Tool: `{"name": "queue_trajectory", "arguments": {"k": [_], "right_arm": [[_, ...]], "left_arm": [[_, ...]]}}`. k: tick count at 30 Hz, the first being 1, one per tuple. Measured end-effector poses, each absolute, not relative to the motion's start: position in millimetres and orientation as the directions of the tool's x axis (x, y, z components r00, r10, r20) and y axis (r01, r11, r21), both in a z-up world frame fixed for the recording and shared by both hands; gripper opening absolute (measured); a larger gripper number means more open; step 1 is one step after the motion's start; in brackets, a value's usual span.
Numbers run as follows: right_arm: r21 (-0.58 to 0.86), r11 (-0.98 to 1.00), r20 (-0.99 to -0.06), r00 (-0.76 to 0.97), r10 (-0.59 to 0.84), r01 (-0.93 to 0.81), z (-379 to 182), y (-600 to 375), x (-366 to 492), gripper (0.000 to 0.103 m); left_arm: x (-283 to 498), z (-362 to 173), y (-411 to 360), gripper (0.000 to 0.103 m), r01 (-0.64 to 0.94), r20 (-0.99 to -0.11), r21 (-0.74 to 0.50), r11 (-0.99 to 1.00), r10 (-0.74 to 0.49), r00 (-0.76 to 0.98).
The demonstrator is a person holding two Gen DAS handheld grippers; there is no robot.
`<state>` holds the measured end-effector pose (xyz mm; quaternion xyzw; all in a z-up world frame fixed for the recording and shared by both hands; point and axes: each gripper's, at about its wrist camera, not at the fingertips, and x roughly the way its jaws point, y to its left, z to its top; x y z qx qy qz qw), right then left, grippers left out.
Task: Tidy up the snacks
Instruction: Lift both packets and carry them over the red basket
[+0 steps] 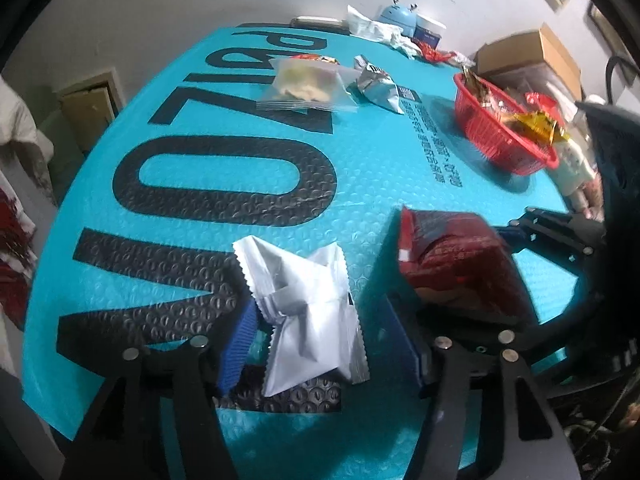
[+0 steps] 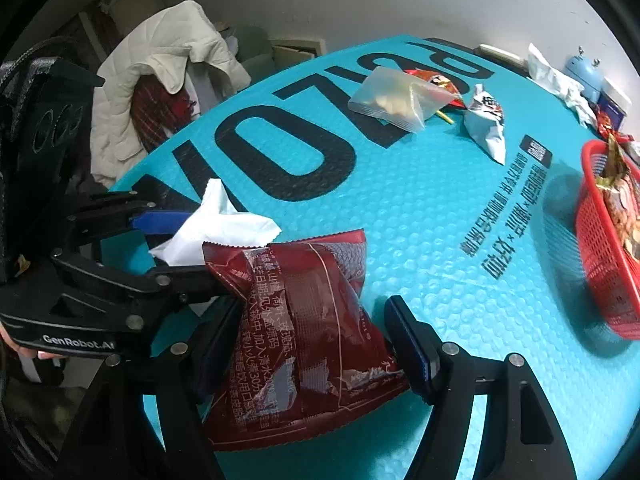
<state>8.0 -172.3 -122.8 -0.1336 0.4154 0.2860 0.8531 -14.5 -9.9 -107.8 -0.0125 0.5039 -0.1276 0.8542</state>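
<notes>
A white crinkle-edged snack packet [image 1: 308,312] lies on the teal bubble mat [image 1: 360,184] between the fingers of my left gripper [image 1: 320,304], which is open; its right pad stands clear of the packet. A dark red snack packet [image 2: 304,320] lies flat between the fingers of my right gripper [image 2: 316,300], also open, the packet resting on the mat. In the right wrist view the white packet [image 2: 216,220] and left gripper [image 2: 180,244] sit just left of the red one. The red packet [image 1: 452,256] shows right of the white packet in the left wrist view.
A red mesh basket [image 1: 500,140] [image 2: 600,280] holding several snacks stands at the right. A clear zip bag [image 1: 304,84] and a silver packet [image 1: 376,84] lie farther back. Cardboard box [image 1: 532,52], a blue gadget and wrappers line the far edge. A chair with a white jacket [image 2: 160,68] stands left.
</notes>
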Motion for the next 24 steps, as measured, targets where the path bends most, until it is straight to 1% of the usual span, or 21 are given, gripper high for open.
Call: {"name": "queue_trajectory", "arguments": {"k": [6,10,12,13,14,16,17,18,21,24], "right_arm": [[0.000,0.809,-0.769,0.516,0.376,-0.588,-124,-184,0,0.071],[-0.031,0.807,-0.762,0.537,0.362,-0.590,-127,-184,-4,0.071],[-0.039,0.808,-0.760,0.542,0.359,-0.588,-127,-183,-5,0.071],[-0.043,0.808,-0.759,0.545,0.356,-0.588,-127,-183,-5,0.071],[-0.047,0.808,-0.757,0.548,0.354,-0.587,-128,-183,-5,0.071],[-0.057,0.810,-0.755,0.556,0.348,-0.584,-128,-182,-6,0.069],[-0.062,0.812,-0.753,0.561,0.344,-0.580,-128,-182,-7,0.067],[-0.062,0.814,-0.750,0.565,0.343,-0.577,-127,-182,-7,0.060],[-0.047,0.819,-0.740,0.571,0.356,-0.572,-124,-182,-10,0.054],[-0.035,0.812,-0.730,0.570,0.377,-0.582,-122,-180,-13,0.050]], "left_arm": [[-17,-111,-25,0.062,0.216,-0.853,-0.014,0.976,-0.125,0.507],[-16,-111,-22,0.062,0.205,-0.850,-0.025,0.978,-0.129,0.510],[-17,-111,-23,0.058,0.200,-0.845,-0.018,0.980,-0.122,0.521],[-19,-110,-24,0.050,0.202,-0.841,-0.019,0.979,-0.125,0.526],[-19,-110,-24,0.044,0.204,-0.840,-0.021,0.979,-0.128,0.528],[-20,-109,-25,0.042,0.201,-0.839,-0.024,0.979,-0.129,0.528],[-20,-109,-24,0.040,0.197,-0.839,-0.029,0.980,-0.131,0.529],[-21,-109,-23,0.038,0.192,-0.838,-0.034,0.981,-0.133,0.529],[-21,-107,-17,0.033,0.175,-0.840,-0.063,0.983,-0.147,0.523],[-24,-106,-10,0.032,0.152,-0.843,-0.070,0.986,-0.140,0.519]]}}
